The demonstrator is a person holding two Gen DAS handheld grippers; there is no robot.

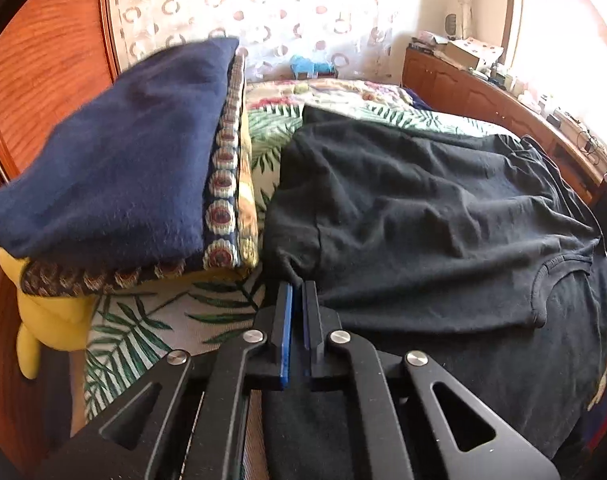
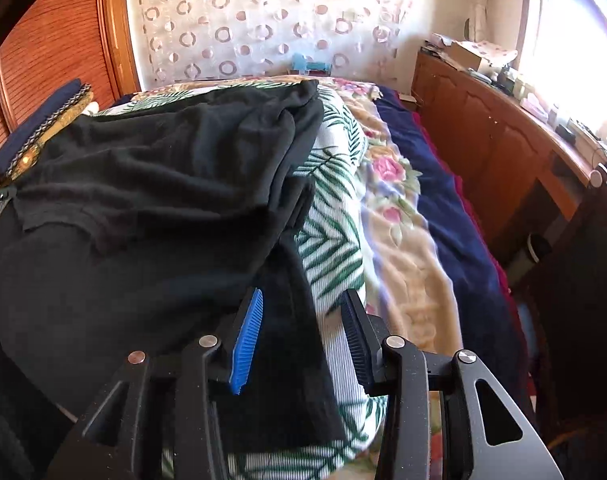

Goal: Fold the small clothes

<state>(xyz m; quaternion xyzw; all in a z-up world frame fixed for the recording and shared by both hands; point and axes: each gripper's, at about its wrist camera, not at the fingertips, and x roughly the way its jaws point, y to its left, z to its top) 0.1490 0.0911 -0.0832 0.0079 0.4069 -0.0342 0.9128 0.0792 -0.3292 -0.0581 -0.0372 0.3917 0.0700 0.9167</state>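
left tool (image 1: 297,292) is closed at the near left edge of the black shirt (image 1: 423,220), apparently pinching the hem. right tool (image 2: 301,312) stands open, the shirt's right edge between its pads untouched. shirt lies spread on the bed (image 2: 335,240), running away ahead of both tools.

Your left gripper (image 1: 298,300) and right gripper (image 2: 303,312): black linkage frames, round silver screws, blue ribbed pads on fingers (image 2: 247,344).
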